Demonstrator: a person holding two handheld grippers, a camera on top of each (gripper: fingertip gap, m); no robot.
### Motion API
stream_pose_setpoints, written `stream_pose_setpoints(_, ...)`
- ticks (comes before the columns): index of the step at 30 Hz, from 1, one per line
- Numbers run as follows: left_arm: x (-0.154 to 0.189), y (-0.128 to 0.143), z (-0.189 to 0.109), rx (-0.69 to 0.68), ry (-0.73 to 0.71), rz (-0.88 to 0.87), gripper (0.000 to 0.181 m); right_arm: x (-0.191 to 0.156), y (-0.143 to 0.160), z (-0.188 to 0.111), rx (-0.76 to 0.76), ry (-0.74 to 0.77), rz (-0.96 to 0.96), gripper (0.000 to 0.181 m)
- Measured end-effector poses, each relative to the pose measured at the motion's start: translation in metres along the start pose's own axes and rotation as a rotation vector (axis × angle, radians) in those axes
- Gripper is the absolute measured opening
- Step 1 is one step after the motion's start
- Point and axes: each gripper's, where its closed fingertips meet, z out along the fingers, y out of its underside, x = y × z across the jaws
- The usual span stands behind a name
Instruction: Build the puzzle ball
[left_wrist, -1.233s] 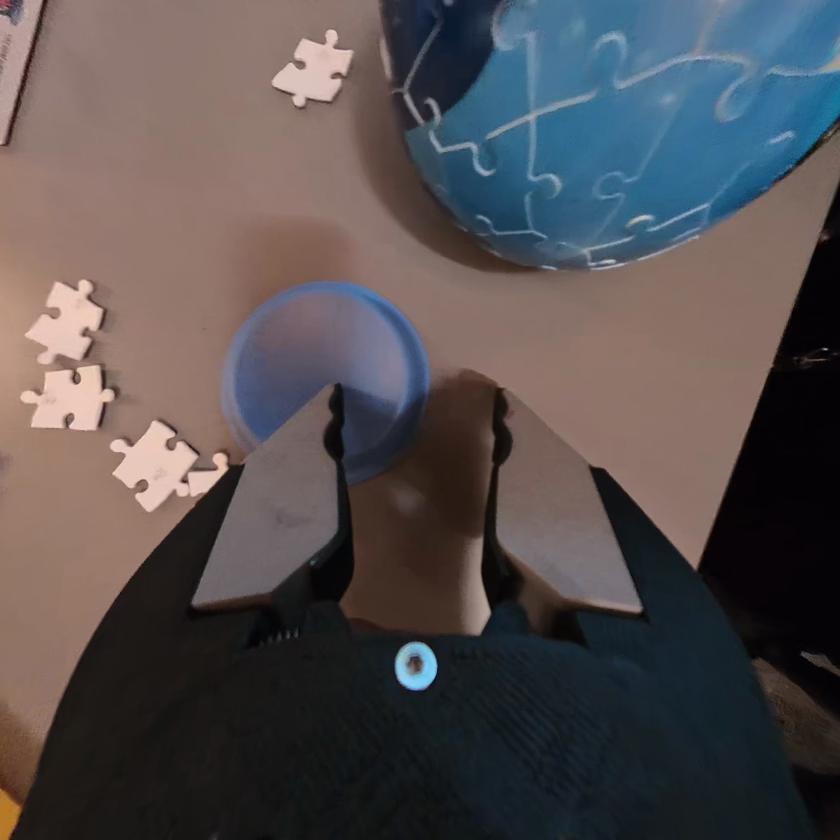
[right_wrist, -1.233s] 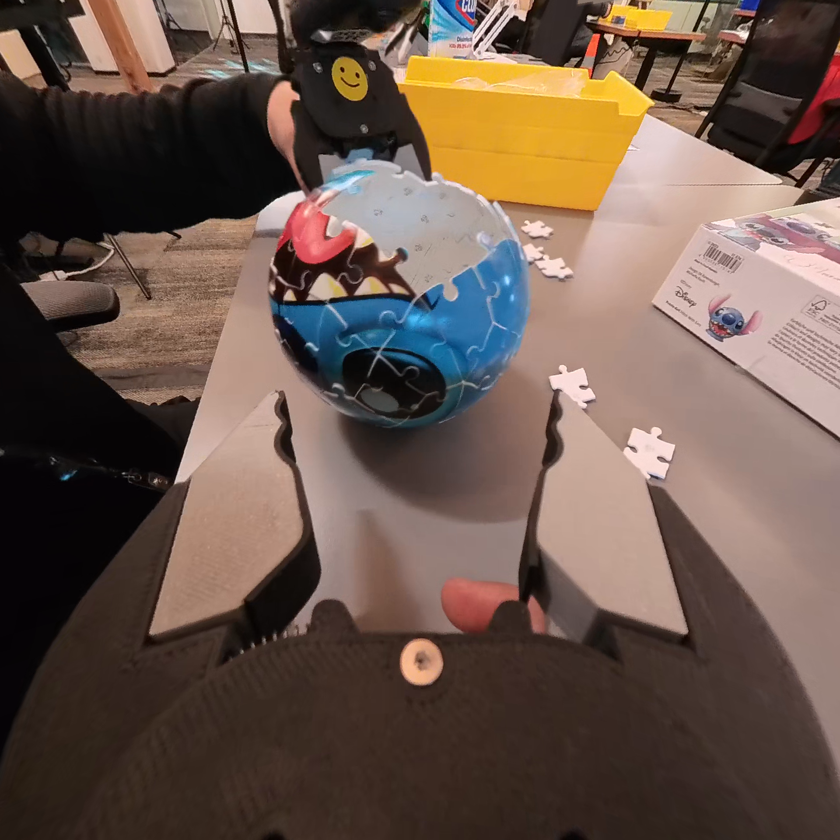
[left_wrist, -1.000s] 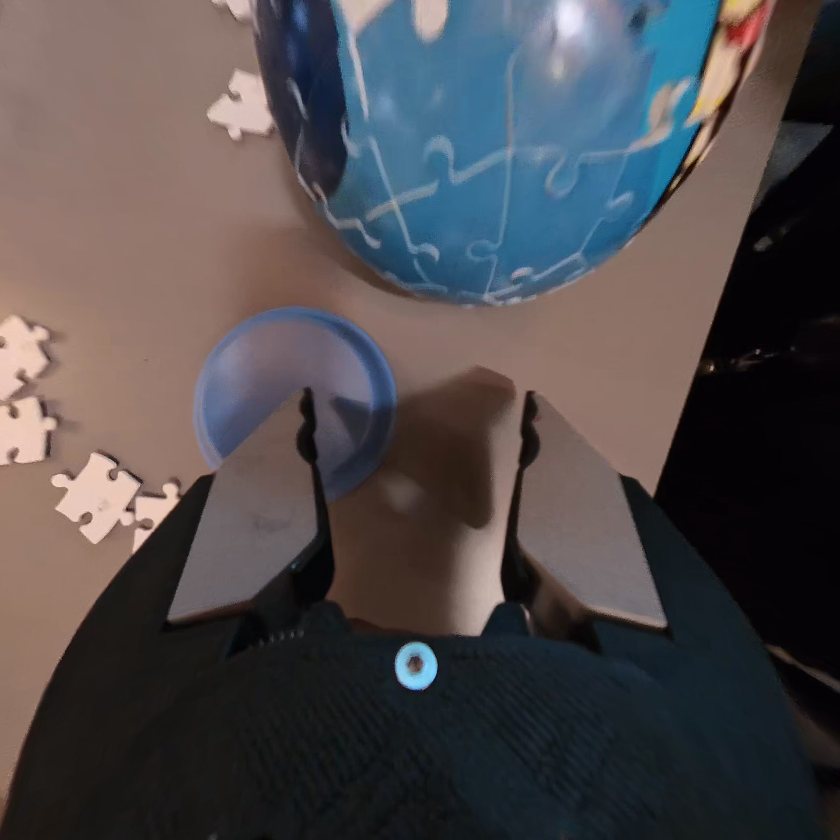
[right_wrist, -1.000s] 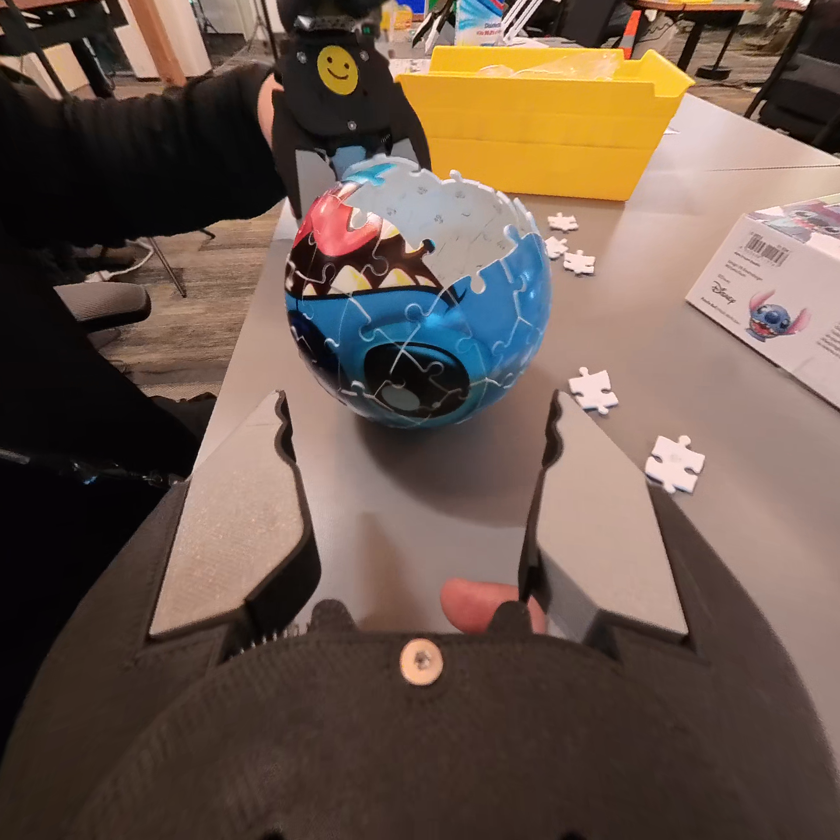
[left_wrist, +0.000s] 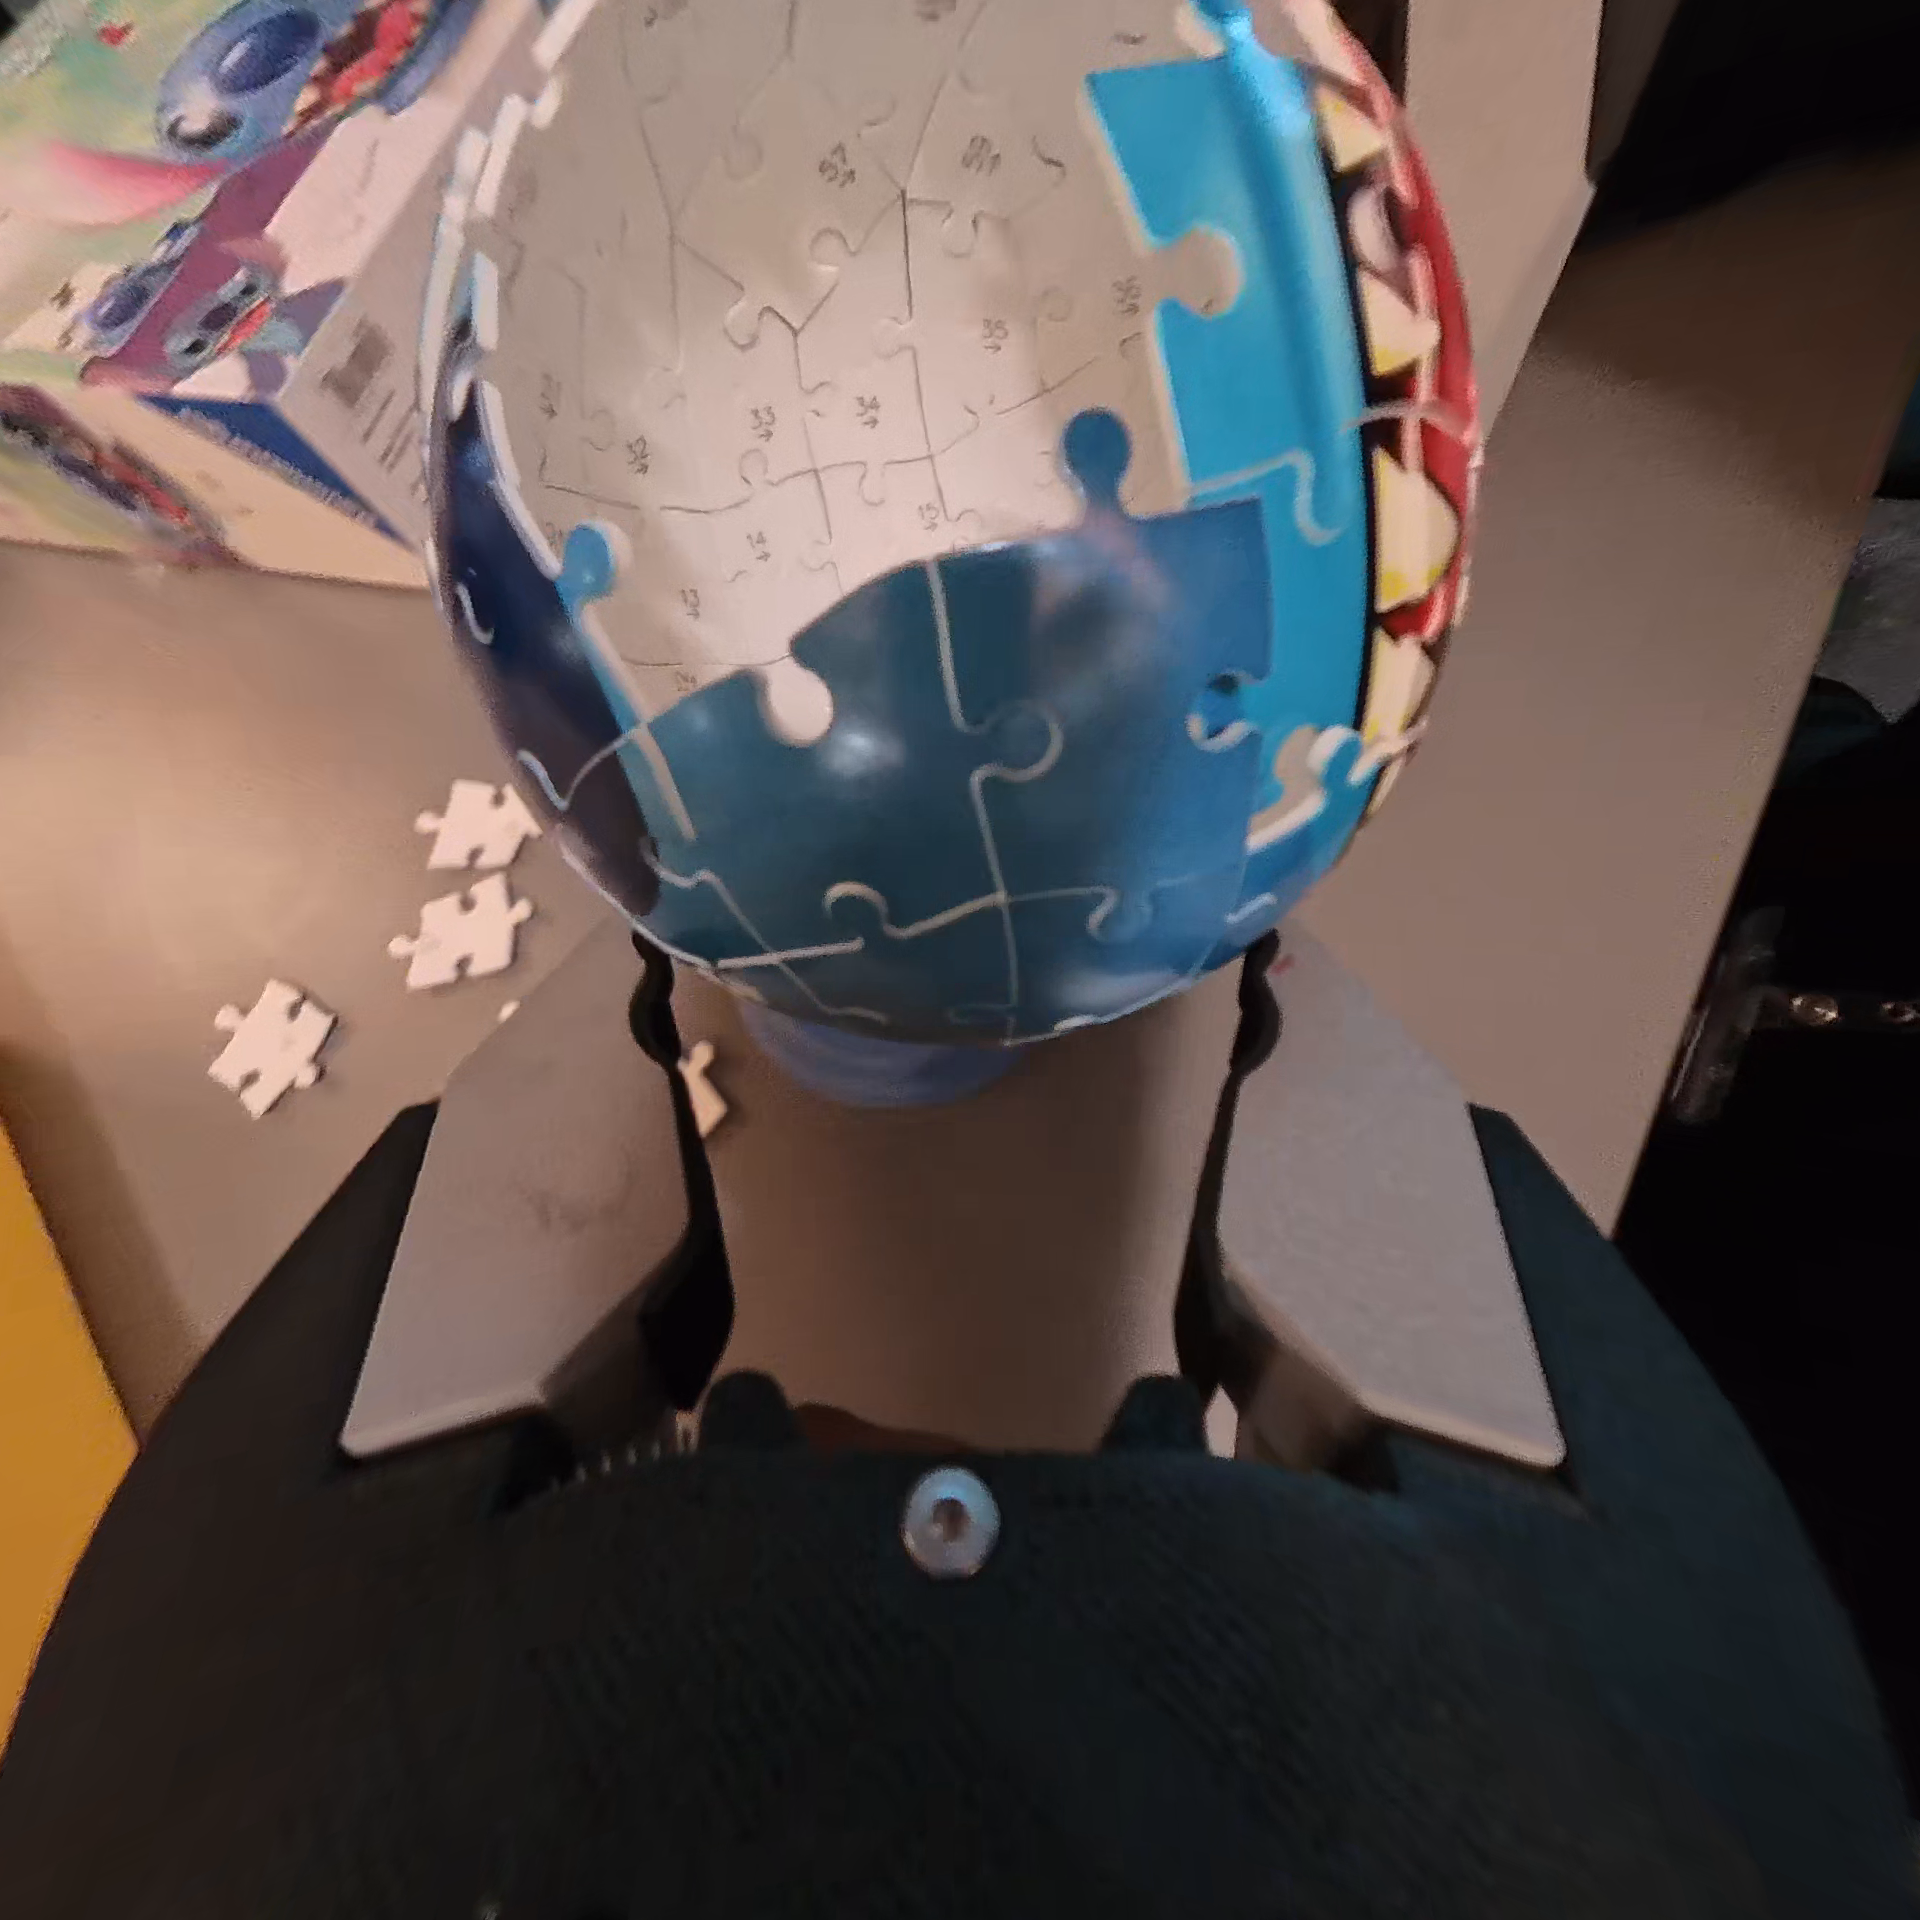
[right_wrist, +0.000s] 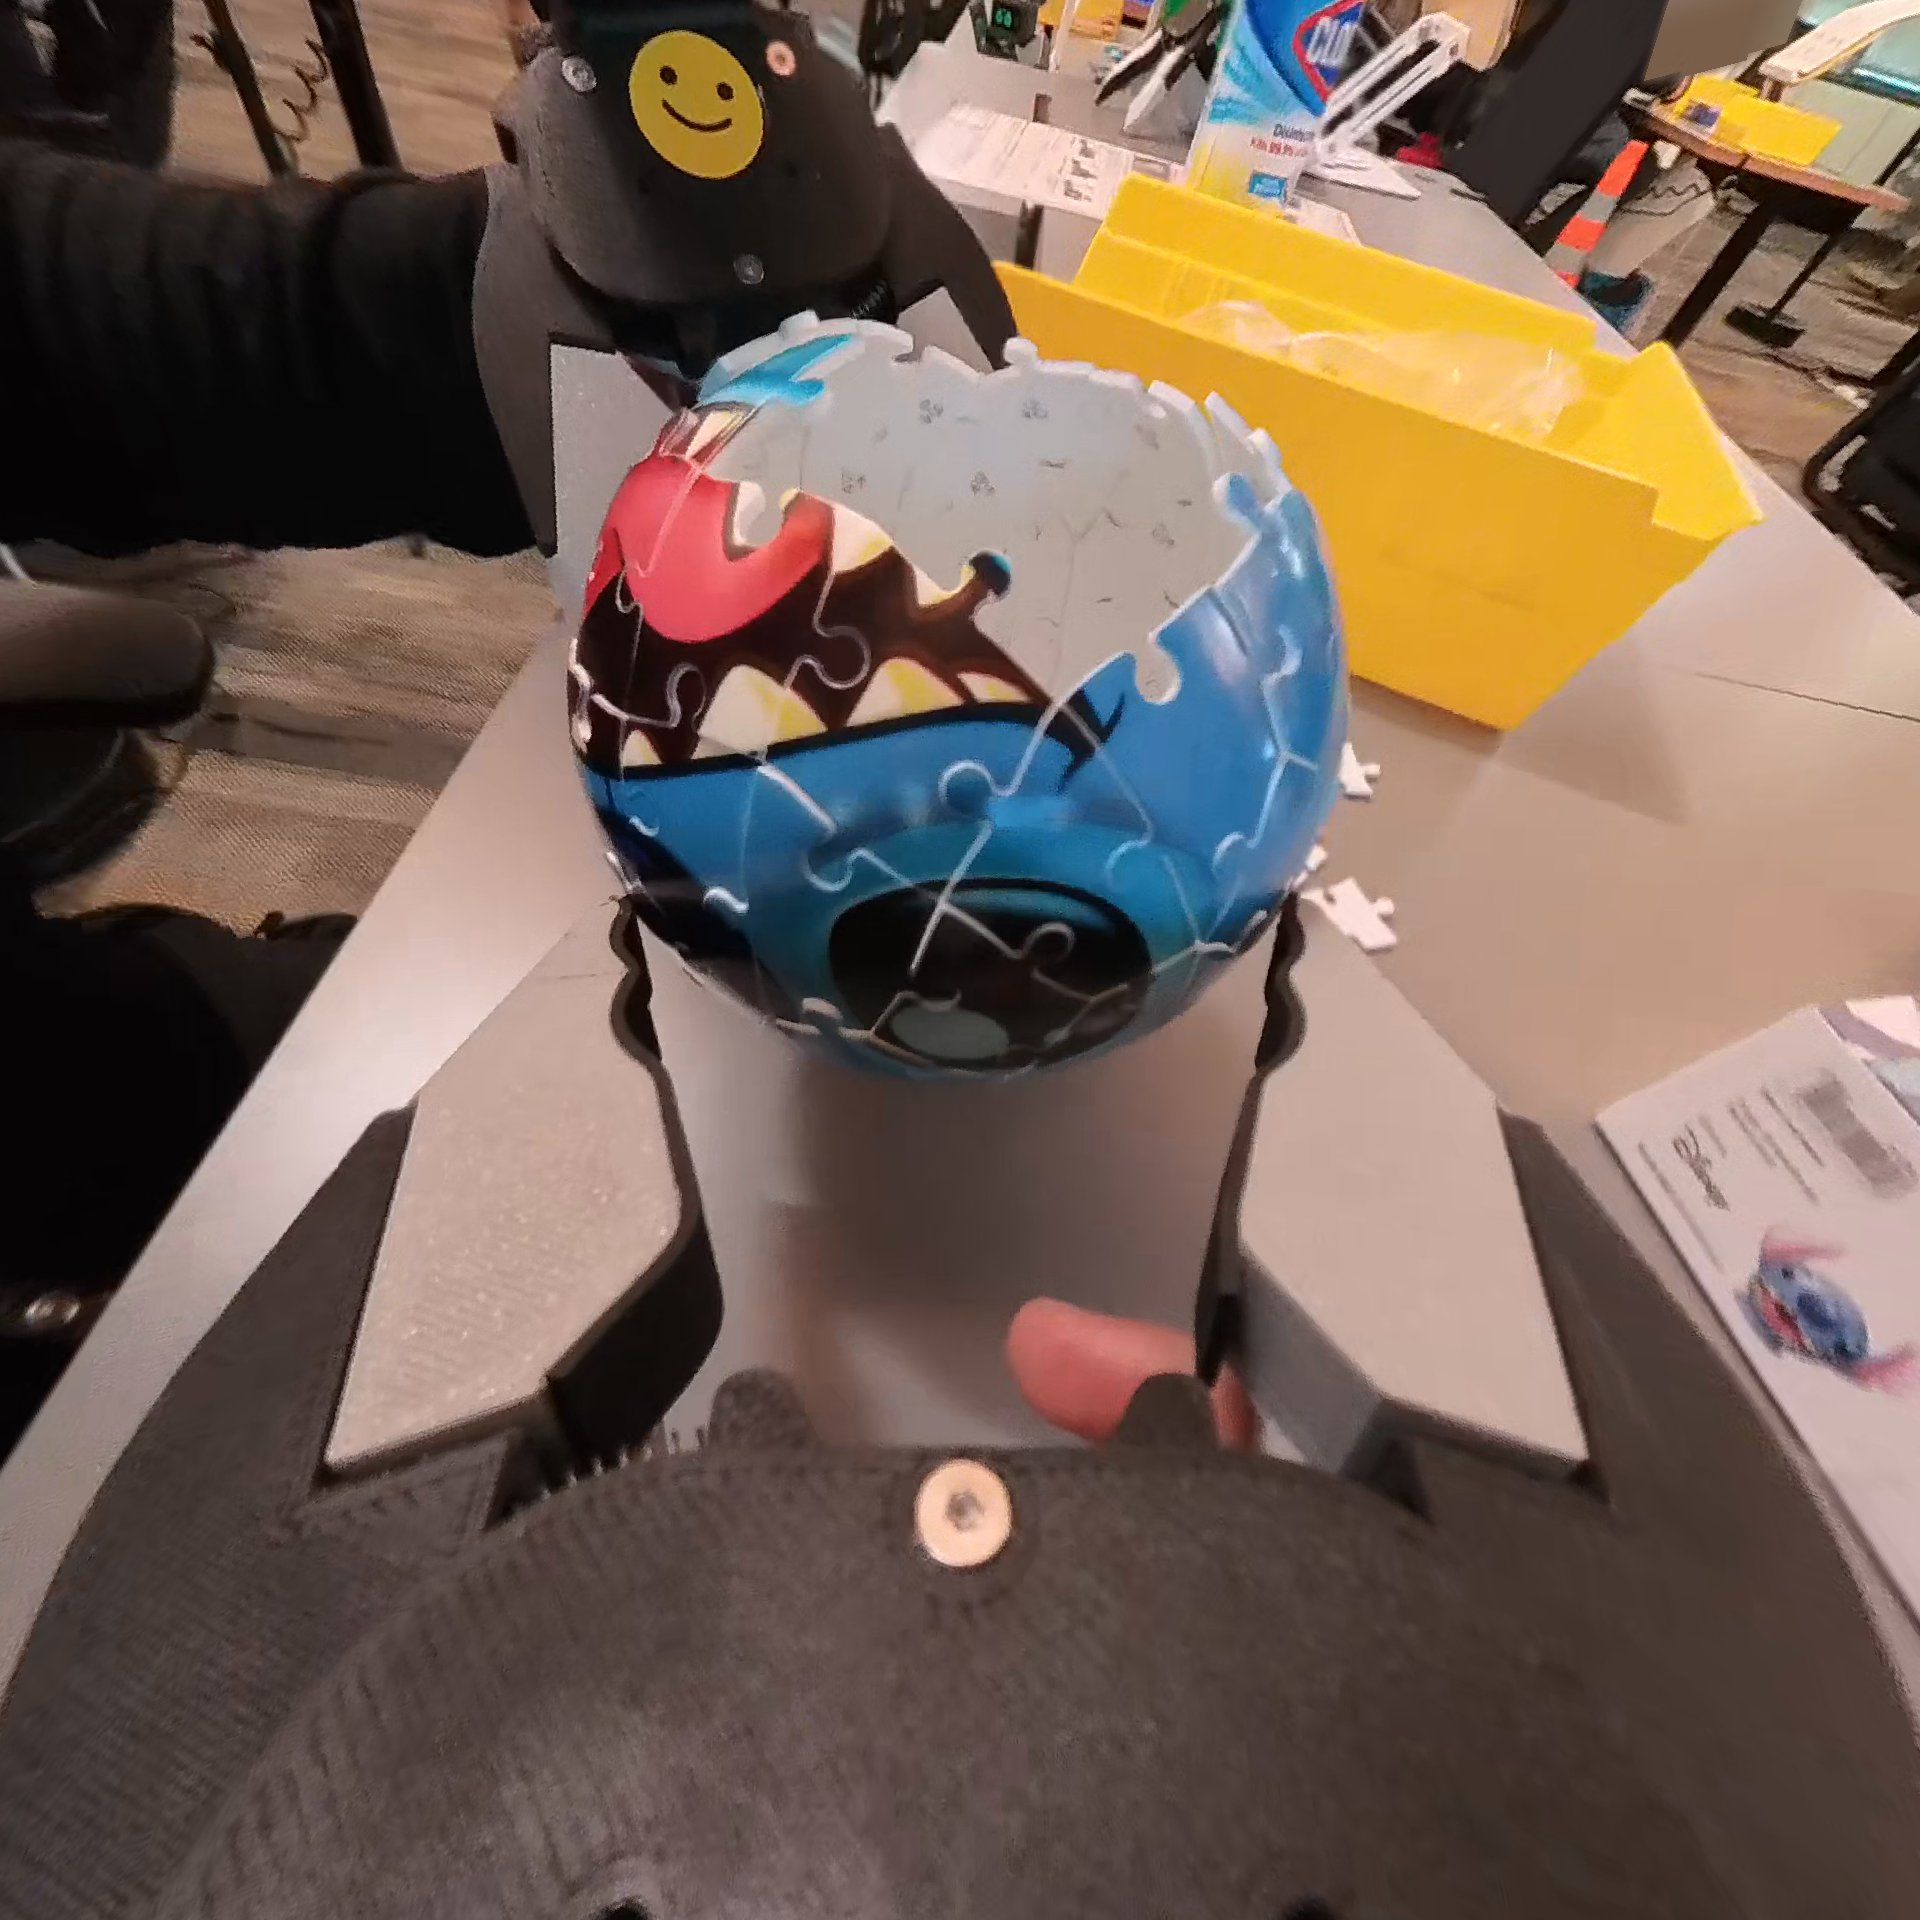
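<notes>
My left tool (left_wrist: 951, 961) has come up against the puzzle ball (left_wrist: 935, 499), its fingers spread wider than a second ago — tips at the ball's lower sides. The ball now sits over the blue ring stand (left_wrist: 883, 1070) on the bench (left_wrist: 208, 727), with its white inside facing me. My right tool (right_wrist: 951, 935), also spread, has closed in — its tips flank the ball's underside.

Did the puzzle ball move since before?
Yes. The puzzle ball was beside the blue ring stand earlier; in the left wrist view it now sits right above it, between both open grippers.
</notes>
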Motion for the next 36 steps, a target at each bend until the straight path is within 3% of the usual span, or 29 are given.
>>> stream_pose_setpoints(8, -0.026, 0.032, -0.004, -0.048, -0.021, -0.065, 0.108, 0.019, 0.014, 0.041, -0.043, -0.097, 0.040, 0.116)
stream_pose_setpoints(17, -0.020, 0.032, 0.004, -0.042, -0.005, -0.065, 0.108, 0.015, 0.029, 0.033, -0.079, -0.092, 0.053, 0.114)
stream_pose_setpoints(22, -0.018, 0.034, -0.009, 0.014, -0.029, -0.124, 0.103, 0.026, 0.032, 0.000, -0.065, -0.013, 0.059, 0.111)
stream_pose_setpoints(27, -0.009, 0.045, -0.034, 0.108, -0.073, -0.193, 0.103, 0.046, 0.046, -0.059, -0.028, 0.141, 0.096, 0.105)
stream_pose_setpoints(32, -0.011, 0.052, -0.043, 0.133, -0.170, -0.186, 0.101, 0.065, 0.089, -0.098, -0.107, 0.264, 0.138, 0.084)
stream_pose_setpoints(36, -0.019, 0.051, -0.039, 0.127, -0.186, -0.201, 0.088, 0.070, 0.089, -0.105, -0.091, 0.290, 0.163, 0.057)
